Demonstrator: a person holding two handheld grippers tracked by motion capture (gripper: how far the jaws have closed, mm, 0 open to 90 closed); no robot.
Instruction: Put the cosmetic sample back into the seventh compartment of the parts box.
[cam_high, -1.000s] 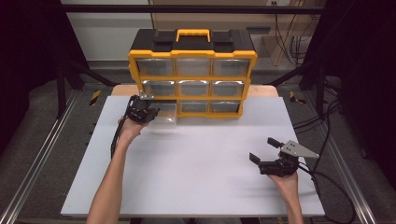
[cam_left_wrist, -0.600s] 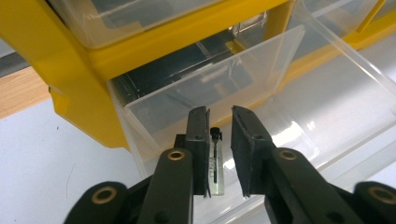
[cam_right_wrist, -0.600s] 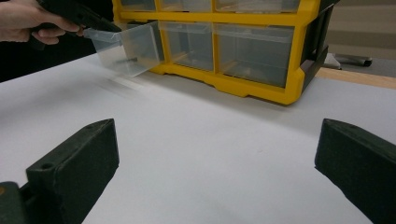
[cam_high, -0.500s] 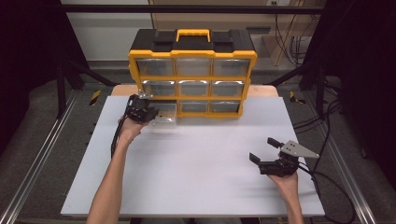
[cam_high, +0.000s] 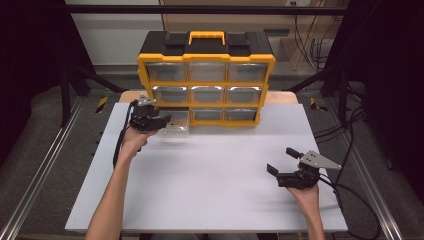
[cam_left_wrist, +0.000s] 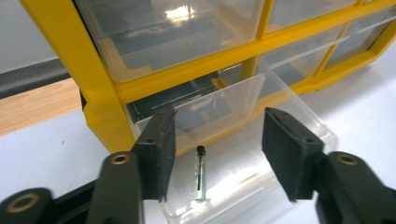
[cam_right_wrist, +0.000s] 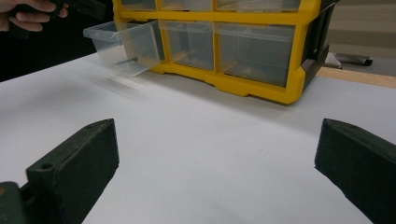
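Observation:
A yellow organizer (cam_high: 206, 75) with clear drawers stands at the back of the white table. Its bottom-left drawer (cam_high: 175, 127) is pulled out. My left gripper (cam_high: 162, 120) hovers over that drawer (cam_left_wrist: 243, 140). Its jaws have just been opening and stand apart with nothing pressed between them. A small glass vial (cam_left_wrist: 200, 173) with a black cap lies on the drawer floor below them. In the right gripper view the vial (cam_right_wrist: 126, 60) shows through the drawer wall (cam_right_wrist: 140, 32). My right gripper (cam_high: 281, 160) rests open at the front right, jaws (cam_right_wrist: 217, 140) wide over bare table.
The other drawers of the organizer (cam_right_wrist: 233, 46) are pushed in. A wooden strip (cam_right_wrist: 359, 77) runs behind the table (cam_high: 215, 190). Cables trail off the right edge. The person's left hand (cam_right_wrist: 32, 11) shows at the top left of the right gripper view.
The left gripper has lifted slightly over the pulled-out drawer. The right gripper has stayed where it was.

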